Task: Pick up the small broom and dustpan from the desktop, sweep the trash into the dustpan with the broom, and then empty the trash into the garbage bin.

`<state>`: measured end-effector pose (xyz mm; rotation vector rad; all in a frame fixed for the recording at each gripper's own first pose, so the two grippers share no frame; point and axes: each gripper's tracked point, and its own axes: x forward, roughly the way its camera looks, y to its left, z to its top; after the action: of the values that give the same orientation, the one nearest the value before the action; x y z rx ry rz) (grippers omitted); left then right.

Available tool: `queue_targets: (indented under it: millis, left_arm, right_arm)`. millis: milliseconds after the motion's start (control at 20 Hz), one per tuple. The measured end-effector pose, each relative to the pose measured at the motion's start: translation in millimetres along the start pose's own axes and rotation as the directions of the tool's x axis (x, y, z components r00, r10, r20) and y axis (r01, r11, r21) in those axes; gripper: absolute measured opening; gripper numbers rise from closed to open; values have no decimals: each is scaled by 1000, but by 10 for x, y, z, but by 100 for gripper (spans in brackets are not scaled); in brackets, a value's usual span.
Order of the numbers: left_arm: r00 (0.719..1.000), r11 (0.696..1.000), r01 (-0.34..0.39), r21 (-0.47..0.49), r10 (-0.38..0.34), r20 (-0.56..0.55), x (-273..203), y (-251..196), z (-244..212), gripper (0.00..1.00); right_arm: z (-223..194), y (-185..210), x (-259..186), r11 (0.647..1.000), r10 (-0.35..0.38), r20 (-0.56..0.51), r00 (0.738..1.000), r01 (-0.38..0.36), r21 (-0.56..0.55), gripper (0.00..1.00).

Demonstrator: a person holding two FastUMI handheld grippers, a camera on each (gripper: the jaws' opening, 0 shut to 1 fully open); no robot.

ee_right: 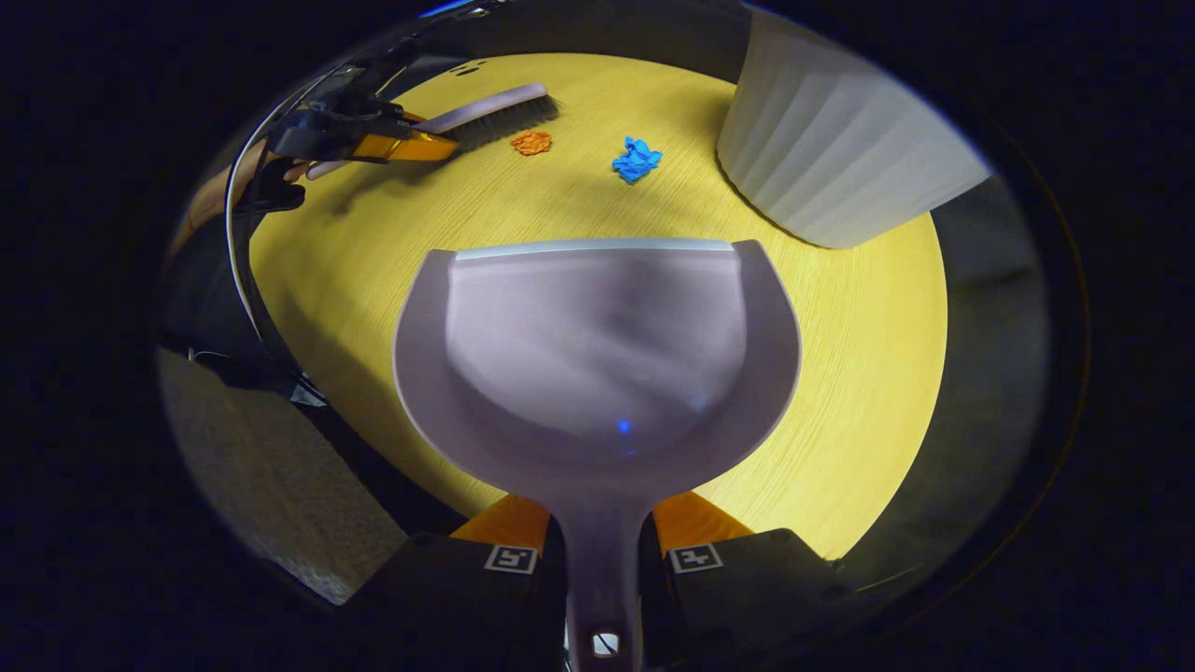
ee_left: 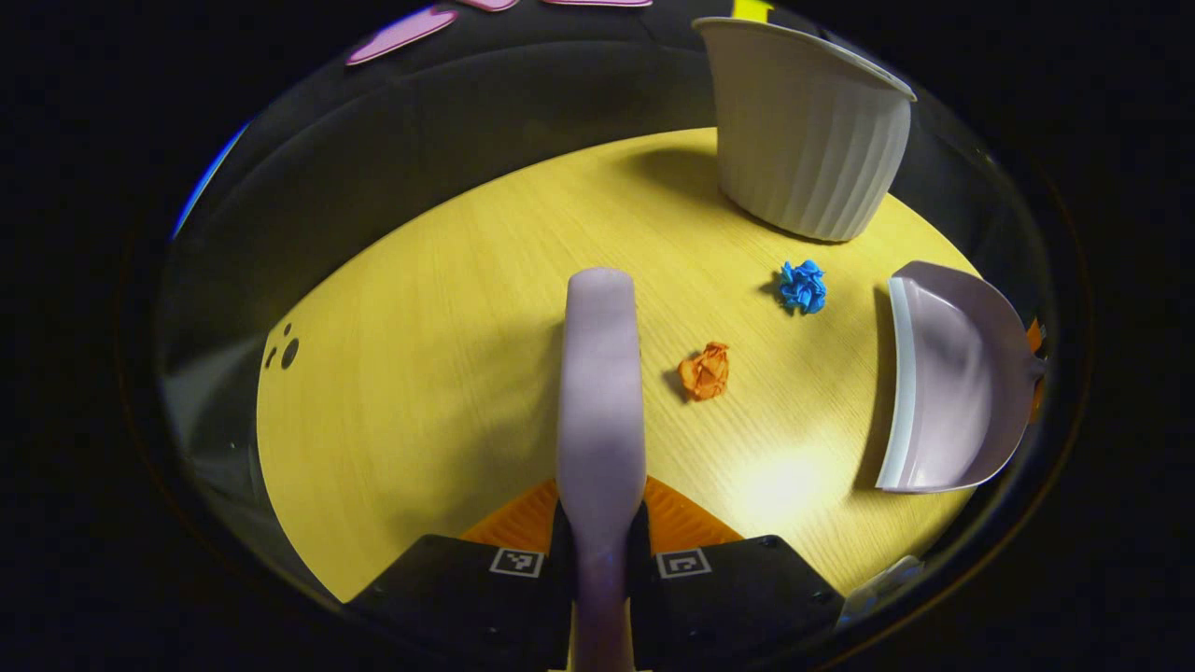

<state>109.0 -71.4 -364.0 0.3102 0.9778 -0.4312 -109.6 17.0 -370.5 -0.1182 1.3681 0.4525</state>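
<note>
In left gripper view, broom (ee_left: 601,392) is seen at centre on desktop (ee_left: 420,373); two paper wads (ee_left: 706,371) (ee_left: 803,286) are placed to its right, dustpan (ee_left: 943,383) at far right, garbage bin (ee_left: 803,131) at upper right.

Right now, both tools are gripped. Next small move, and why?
Probably drag the broom toward the orange paper ball, pushing it toward the dustpan. The left gripper already holds the broom, its head beside that ball. The right gripper holds the dustpan, lip facing both the orange ball and the blue paper ball. The dustpan looks empty.
</note>
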Motion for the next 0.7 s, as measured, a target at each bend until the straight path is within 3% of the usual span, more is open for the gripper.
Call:
queue_targets:
  millis: [300,700]
  left_arm:
    - [997,993,79,83,-81,17,95,-407,251,29]
    - [949,942,311,125,-315,10,-116,-1217,451,28]
  right_arm:
    - [49,-105,74,1000,9,-9,1000,-9,-21,36]
    - [62,-253,128,995,15,-2,1000,-15,-96,36]
